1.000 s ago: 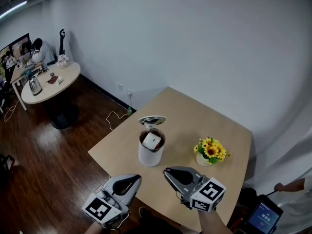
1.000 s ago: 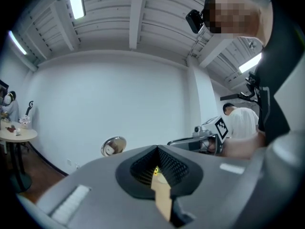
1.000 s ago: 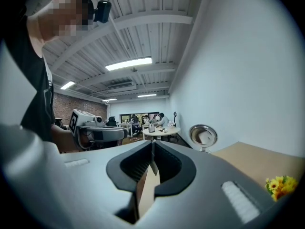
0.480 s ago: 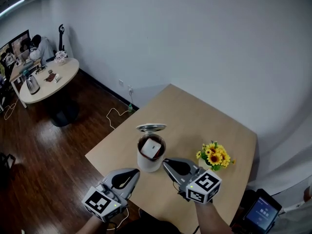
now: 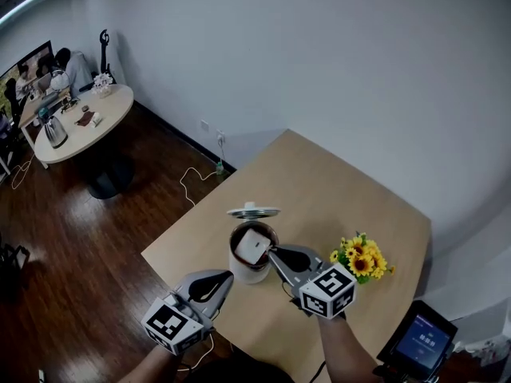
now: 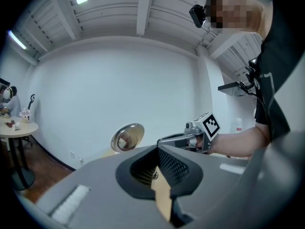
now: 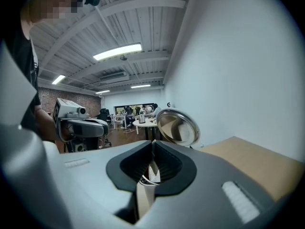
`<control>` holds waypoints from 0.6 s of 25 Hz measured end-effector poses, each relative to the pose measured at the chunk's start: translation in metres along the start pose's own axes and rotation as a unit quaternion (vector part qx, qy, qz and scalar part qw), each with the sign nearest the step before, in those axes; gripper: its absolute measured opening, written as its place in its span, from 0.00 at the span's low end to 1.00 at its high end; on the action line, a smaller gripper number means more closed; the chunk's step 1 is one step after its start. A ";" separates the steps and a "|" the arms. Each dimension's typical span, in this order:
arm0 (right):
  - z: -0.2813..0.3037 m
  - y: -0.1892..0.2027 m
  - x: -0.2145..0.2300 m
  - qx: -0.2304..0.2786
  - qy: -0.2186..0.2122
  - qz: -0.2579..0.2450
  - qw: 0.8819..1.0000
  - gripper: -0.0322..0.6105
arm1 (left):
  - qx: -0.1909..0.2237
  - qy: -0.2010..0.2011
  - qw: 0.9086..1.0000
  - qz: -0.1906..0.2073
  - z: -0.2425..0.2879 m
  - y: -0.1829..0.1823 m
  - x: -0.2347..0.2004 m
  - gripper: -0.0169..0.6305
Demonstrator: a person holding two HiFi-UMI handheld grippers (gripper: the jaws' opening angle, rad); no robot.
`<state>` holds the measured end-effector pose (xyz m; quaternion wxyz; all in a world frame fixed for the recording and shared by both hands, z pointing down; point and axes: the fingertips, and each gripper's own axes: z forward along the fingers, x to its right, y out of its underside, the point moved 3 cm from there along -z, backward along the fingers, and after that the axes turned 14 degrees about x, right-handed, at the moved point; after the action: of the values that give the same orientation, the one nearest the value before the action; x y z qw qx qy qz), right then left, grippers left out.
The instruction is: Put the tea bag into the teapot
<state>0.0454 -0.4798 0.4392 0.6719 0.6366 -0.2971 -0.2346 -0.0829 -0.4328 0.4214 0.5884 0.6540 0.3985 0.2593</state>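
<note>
The tea bag [image 5: 251, 246], a pale square, lies inside the teapot [image 5: 243, 271], tilted against the dark inside, with its upper edge near the rim. The teapot is a white, straight-sided pot standing upright near the front of the counter [image 5: 319, 182]. Its shiny metal lid [image 5: 253, 211] is tipped open behind the mouth.

The right tool [image 5: 272, 252] has its tip at the near right rim of the teapot, just beside the tea bag. Its own view shows the jaws pressed together at the tip with nothing caught between them. The pot's rim and the tea bag show through the slot lower down. The left tool [image 5: 228, 276] hangs low at the pot's near left side, apart from it, with its jaws likewise closed and empty.

To the right of the teapot stands a small bunch of yellow flowers [image 5: 361, 258], close behind the right tool's marker cube.

The counter is a plain light-wood top set at an angle to a white wall [image 5: 319, 54]. The floor [image 5: 80, 238] is dark wooden boards, and a pale cable [image 5: 196, 190] trails across it near a wall socket [image 5: 220, 138]. Far off at the left a round counter [image 5: 88, 130] carries a metal kettle [image 5: 54, 132] and small items, with people seated beyond it. A device with a lit blue screen [image 5: 420, 341] sits at the lower right. Overhead are white beams [image 6: 143, 8] and strip lights [image 7: 117, 51].
</note>
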 end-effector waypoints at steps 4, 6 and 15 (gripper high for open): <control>0.016 0.010 0.017 -0.016 -0.005 -0.004 1.000 0.08 | -0.004 -0.011 1.000 -0.005 0.008 0.009 -0.015 0.03; 0.024 0.019 0.025 -0.028 -0.010 -0.006 1.000 0.08 | -0.006 -0.018 1.000 -0.005 0.013 0.014 -0.021 0.03; 0.051 0.041 0.038 -0.091 -0.036 -0.040 0.994 0.08 | -0.016 -0.043 0.999 -0.009 0.014 0.026 -0.038 0.03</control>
<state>0.0343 -0.5394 0.4841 0.7060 0.5753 -0.2730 -0.3099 -0.0870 -0.4721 0.4494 0.6177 0.6514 0.3745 0.2320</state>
